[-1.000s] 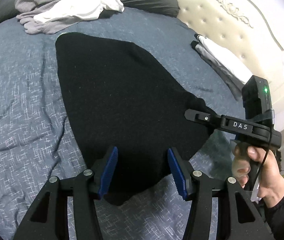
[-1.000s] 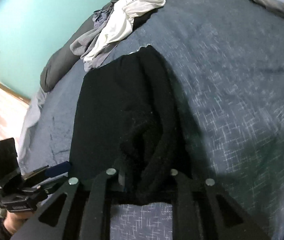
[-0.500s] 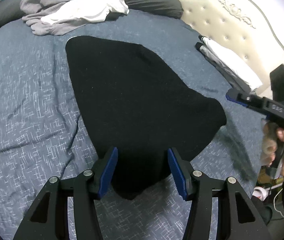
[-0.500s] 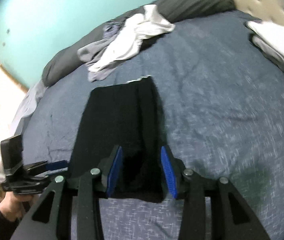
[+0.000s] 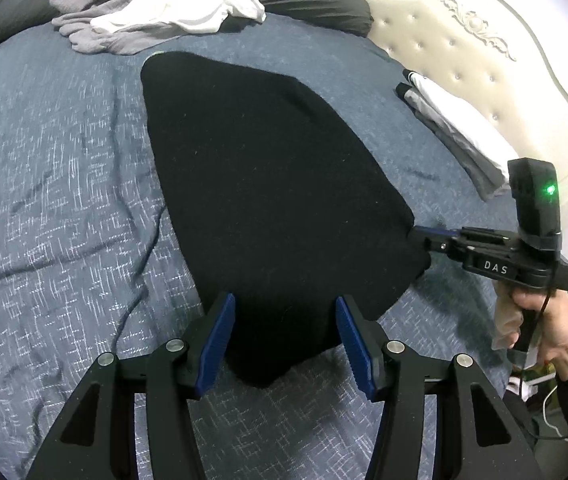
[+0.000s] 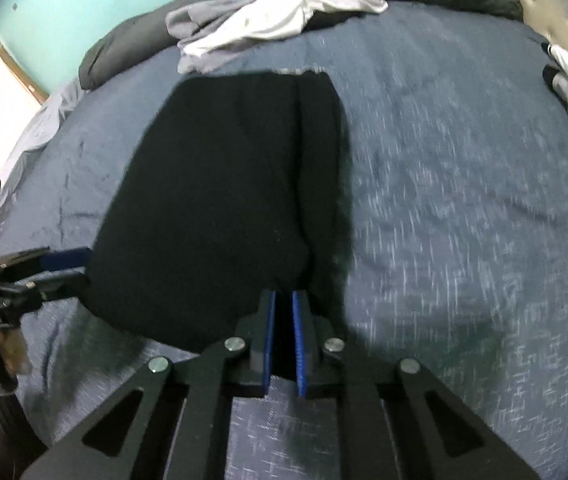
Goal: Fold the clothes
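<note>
Black garment (image 6: 220, 200) corner between closing right tool (image 6: 282, 312) jaws

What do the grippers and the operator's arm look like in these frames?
Left gripper: black skeletal linkage arms with triangular cut-outs, silver pivot pins, ribbed blue pads on the fingers. Right gripper: same build, and from the side it carries white "DAS" lettering, a black box with a green light, and a thin black cable. The right hand shows a black sleeve.
</note>
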